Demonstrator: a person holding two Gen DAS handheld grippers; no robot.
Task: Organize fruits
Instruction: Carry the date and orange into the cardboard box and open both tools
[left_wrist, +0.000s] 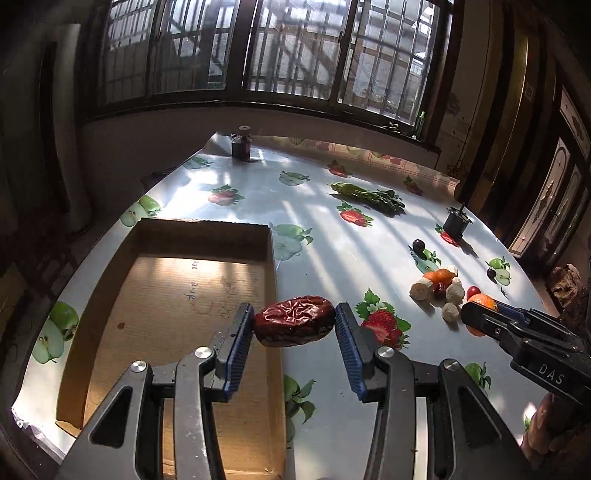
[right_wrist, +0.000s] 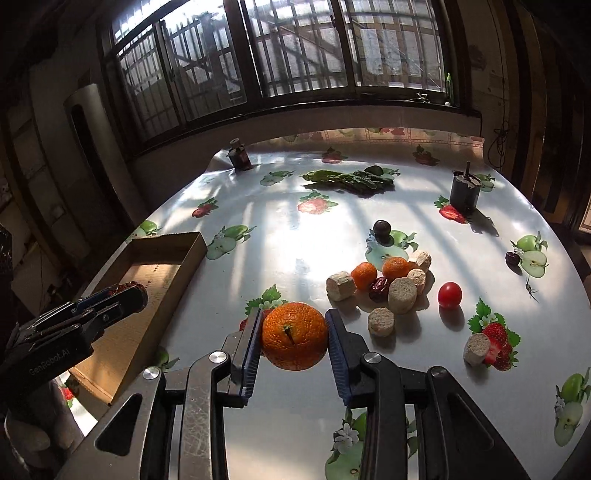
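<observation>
Two fruits lifted: left hand-held gripper (left_wrist: 294, 325) clamps red date (left_wrist: 294, 320), right hand-held gripper (right_wrist: 294, 338) clamps orange (right_wrist: 294, 335); cardboard box (left_wrist: 207, 230) at desk's (left_wrist: 314, 258) left edge empty, remaining fruits unsorted.

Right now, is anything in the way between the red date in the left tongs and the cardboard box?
Nothing visible blocks it. The left tongs hold the red date right at the cardboard box near its right wall, and the box floor below shows no fruit yet. The right tongs, holding an orange, are off to the side.
</observation>
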